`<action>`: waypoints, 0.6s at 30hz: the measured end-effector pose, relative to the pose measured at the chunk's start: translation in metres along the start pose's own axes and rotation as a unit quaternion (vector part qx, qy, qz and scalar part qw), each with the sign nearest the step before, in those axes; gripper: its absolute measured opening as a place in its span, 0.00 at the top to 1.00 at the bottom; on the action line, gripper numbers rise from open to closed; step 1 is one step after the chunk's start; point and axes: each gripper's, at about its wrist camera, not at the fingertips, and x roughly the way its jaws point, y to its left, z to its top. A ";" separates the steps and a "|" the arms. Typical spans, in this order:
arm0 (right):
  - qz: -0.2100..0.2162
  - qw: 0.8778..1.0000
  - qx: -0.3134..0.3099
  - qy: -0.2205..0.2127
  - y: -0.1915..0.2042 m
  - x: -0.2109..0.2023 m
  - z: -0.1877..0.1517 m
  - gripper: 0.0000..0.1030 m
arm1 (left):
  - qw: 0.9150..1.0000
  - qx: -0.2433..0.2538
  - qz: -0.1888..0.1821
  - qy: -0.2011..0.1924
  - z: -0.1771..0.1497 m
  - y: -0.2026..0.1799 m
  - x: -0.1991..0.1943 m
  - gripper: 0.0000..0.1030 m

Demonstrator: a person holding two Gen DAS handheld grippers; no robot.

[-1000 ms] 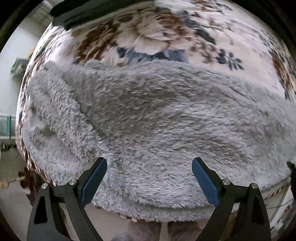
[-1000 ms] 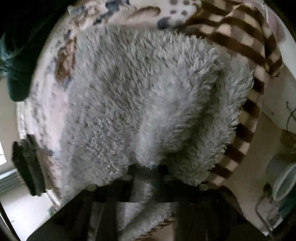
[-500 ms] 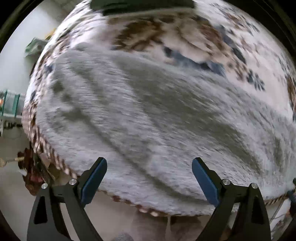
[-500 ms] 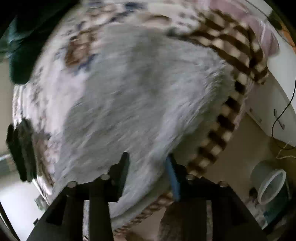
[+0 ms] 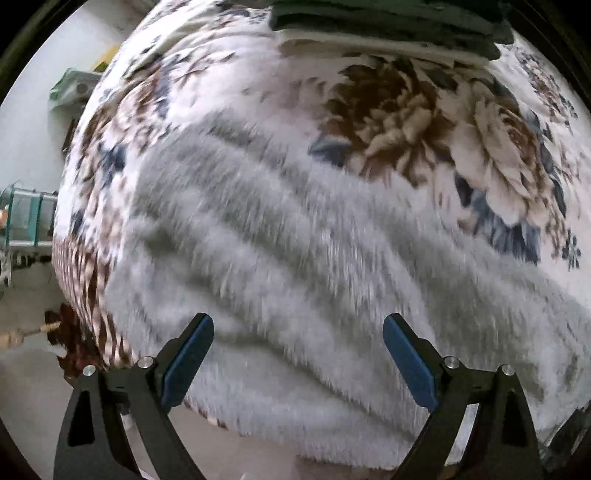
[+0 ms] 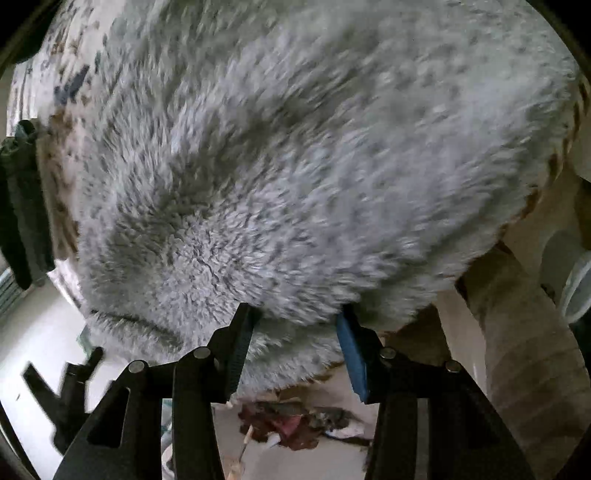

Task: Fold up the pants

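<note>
Now the right gripper (image 6: pixel 295 343), a second ago clenched on a bunch of the grey pants (image 5: pixel 295 280), stands released with nothing pinched; the fleece lies just past its fingertips. That fold looks set down, so a fresh hold is probably next. Wide apart and empty, the left gripper (image 5: pixel 297 343) hovers above the shaggy, softly ridged pile, with the smooth floral bedspread (image 5: pixel 424 122) beyond.

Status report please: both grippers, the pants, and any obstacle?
Left gripper open, empty, above grey fleece pants. Right gripper open, fingers at the pants' near edge, not pinching. Pants spread on floral blanket. Folded dark clothes at far edge, no obstacle.
</note>
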 end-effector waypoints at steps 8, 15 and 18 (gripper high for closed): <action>-0.035 0.995 -0.022 -0.093 0.033 -0.018 -0.009 0.88 | 0.999 0.007 -0.046 0.002 0.037 0.007 0.037 0.85; -0.048 0.990 -0.052 -0.123 0.025 -0.060 -0.027 0.91 | 0.994 -0.044 -0.079 -0.057 -0.056 0.093 0.004 0.89; -0.065 0.988 -0.068 -0.121 0.023 -0.063 -0.046 0.91 | 0.993 -0.086 -0.085 -0.005 -0.107 0.125 0.030 0.89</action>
